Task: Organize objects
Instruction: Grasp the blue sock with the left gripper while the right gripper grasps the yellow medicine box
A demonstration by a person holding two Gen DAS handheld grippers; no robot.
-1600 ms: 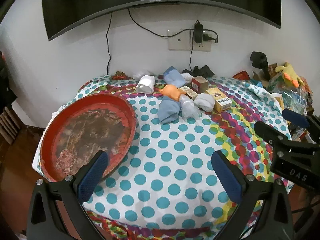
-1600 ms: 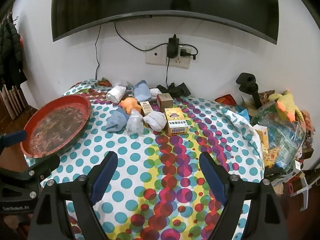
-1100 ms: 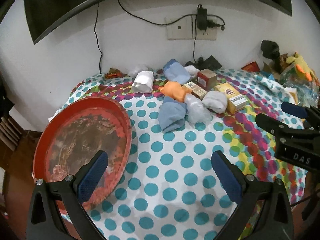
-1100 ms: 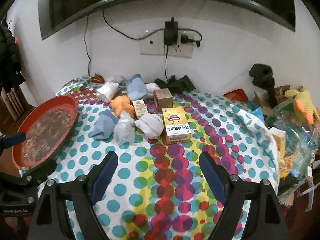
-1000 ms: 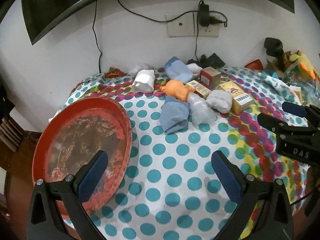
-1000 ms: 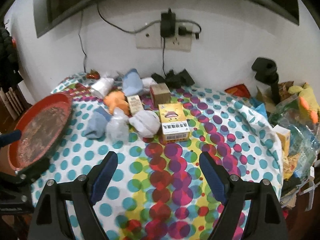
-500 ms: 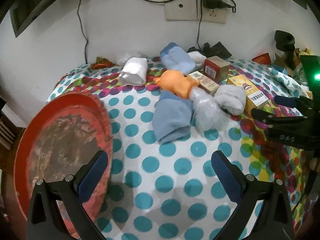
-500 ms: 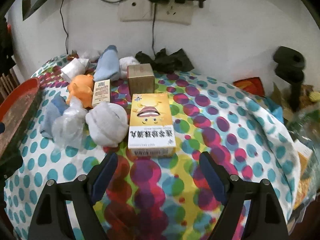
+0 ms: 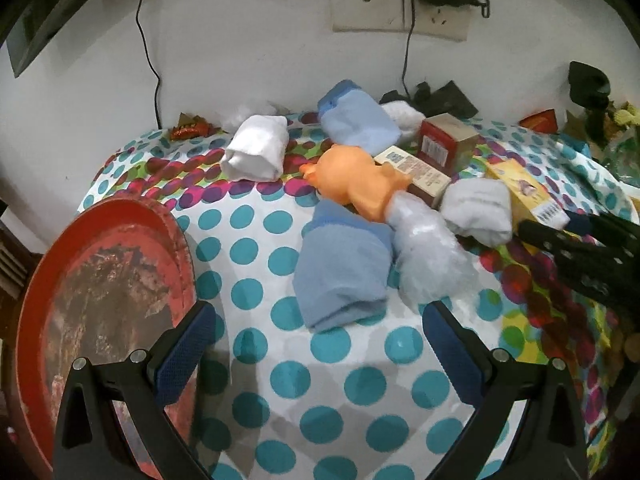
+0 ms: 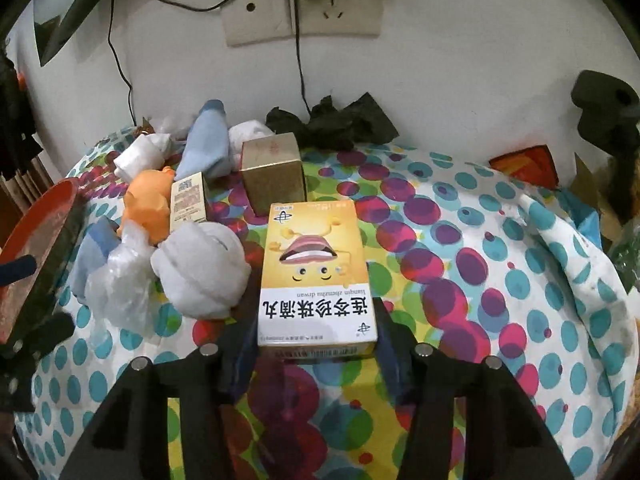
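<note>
My right gripper has its fingers against both sides of a yellow medicine box that lies flat on the dotted tablecloth. The box also shows in the left wrist view, with the right gripper at it. My left gripper is open and empty, just short of a folded blue sock. Next to the sock lie a clear plastic bag, a white sock ball and an orange toy pig. A red round tray sits at the left.
A white roll, another blue sock, a brown-red box and a thin beige box lie toward the wall. Black cloth lies under the socket. Clutter and a red packet sit at the right edge.
Both grippers moved forward toward the pile. My right gripper reached the yellow box and closed in on its sides. My left gripper came close to the blue sock, still open.
</note>
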